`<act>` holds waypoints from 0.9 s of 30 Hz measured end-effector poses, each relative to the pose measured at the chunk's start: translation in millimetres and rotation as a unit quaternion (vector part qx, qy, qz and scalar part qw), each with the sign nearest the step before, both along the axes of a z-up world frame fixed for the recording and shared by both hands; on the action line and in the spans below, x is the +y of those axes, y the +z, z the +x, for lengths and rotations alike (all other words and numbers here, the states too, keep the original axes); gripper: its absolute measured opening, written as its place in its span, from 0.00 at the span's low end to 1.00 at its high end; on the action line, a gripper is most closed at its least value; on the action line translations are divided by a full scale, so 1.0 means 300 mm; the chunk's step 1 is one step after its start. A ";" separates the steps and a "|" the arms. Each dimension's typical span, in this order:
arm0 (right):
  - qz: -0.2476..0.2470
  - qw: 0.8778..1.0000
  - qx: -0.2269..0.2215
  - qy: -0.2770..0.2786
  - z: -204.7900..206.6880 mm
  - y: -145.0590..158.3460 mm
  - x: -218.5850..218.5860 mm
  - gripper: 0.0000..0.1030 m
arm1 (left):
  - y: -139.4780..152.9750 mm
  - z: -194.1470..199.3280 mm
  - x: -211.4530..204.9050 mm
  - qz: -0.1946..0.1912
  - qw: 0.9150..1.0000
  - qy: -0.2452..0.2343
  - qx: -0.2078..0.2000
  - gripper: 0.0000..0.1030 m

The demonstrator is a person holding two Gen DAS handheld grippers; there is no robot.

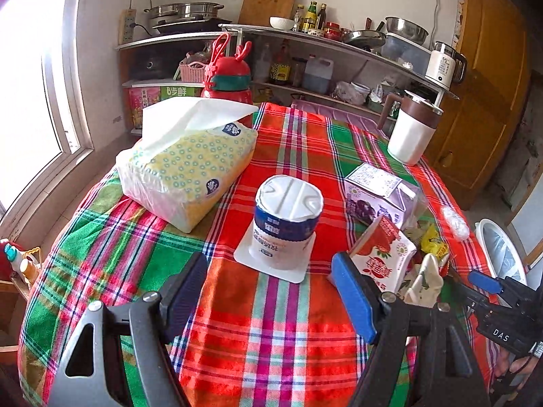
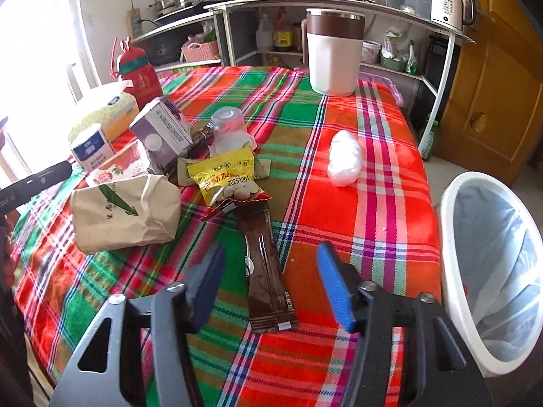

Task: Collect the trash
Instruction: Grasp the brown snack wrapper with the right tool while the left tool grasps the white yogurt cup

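In the left wrist view my left gripper (image 1: 269,293) is open just short of an upside-down white and blue yogurt cup (image 1: 288,224) on the plaid tablecloth (image 1: 264,339). A red strawberry milk carton (image 1: 383,257) lies beside its right finger. In the right wrist view my right gripper (image 2: 271,285) is open astride a long brown wrapper (image 2: 268,271); the pads stand clear of it. Beyond it lie a yellow snack packet (image 2: 227,176), a crumpled paper bag (image 2: 125,210), a clear plastic cup (image 2: 227,129), a purple carton (image 2: 163,129) and a white plastic wad (image 2: 344,157).
A white bin with a clear liner (image 2: 454,237) stands off the table's right edge. A tissue pack (image 1: 190,173), a red bottle (image 1: 230,78) and a white and brown mug (image 2: 334,54) sit toward the back. Kitchen shelves (image 1: 339,47) run behind the table.
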State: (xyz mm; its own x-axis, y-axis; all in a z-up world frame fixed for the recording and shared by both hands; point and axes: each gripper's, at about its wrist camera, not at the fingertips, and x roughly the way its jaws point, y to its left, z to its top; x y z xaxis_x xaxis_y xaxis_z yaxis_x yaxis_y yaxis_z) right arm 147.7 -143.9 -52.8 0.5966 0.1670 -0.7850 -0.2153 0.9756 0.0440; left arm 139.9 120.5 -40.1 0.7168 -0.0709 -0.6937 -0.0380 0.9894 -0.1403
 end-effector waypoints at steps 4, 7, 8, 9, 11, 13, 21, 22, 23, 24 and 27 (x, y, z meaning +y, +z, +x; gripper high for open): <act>-0.016 1.000 0.002 -0.006 0.008 -0.014 0.007 0.39 | -0.011 0.044 0.003 -0.004 1.000 -0.012 0.002 0.75; -0.017 1.000 0.000 -0.019 0.011 -0.014 -0.007 0.23 | -0.019 0.076 -0.001 0.002 1.000 -0.014 0.005 0.75; -0.014 1.000 0.000 -0.022 0.012 -0.014 -0.012 0.21 | -0.021 0.085 -0.005 0.005 1.000 -0.015 0.003 0.75; -0.006 1.000 0.001 -0.023 0.012 -0.014 -0.021 0.21 | -0.023 0.095 -0.007 0.005 1.000 -0.018 0.002 0.75; 0.001 1.000 0.002 -0.026 0.014 -0.012 -0.031 0.21 | -0.034 0.118 -0.004 -0.001 1.000 -0.018 0.008 0.75; 0.005 1.000 0.001 -0.029 0.014 -0.010 -0.036 0.21 | -0.042 0.132 -0.007 0.006 1.000 -0.017 0.012 0.75; 0.010 1.000 0.001 -0.026 0.010 -0.005 -0.037 0.21 | -0.045 0.155 -0.028 0.008 0.999 -0.037 0.010 0.73; 0.010 1.000 0.001 -0.026 0.010 -0.006 -0.037 0.21 | -0.046 0.159 -0.027 0.007 0.999 -0.035 0.010 0.65; 0.011 1.000 0.000 -0.026 0.009 -0.005 -0.037 0.21 | -0.046 0.165 -0.029 0.007 0.999 -0.034 0.014 0.60; 0.011 1.000 -0.001 -0.026 0.007 -0.003 -0.038 0.21 | -0.045 0.167 -0.032 0.010 0.999 -0.035 0.015 0.58; 0.014 1.000 -0.004 -0.028 0.003 0.002 -0.042 0.21 | -0.041 0.160 -0.037 0.015 0.999 -0.037 0.012 0.50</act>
State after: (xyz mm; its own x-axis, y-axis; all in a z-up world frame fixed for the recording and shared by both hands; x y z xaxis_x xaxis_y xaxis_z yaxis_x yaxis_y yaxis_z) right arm 148.6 -156.6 -52.2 0.6118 0.1543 -0.7758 -0.1605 0.9846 0.0692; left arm 187.8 109.4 -52.4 0.6939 -0.1012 -0.7130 0.0321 0.9934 -0.1098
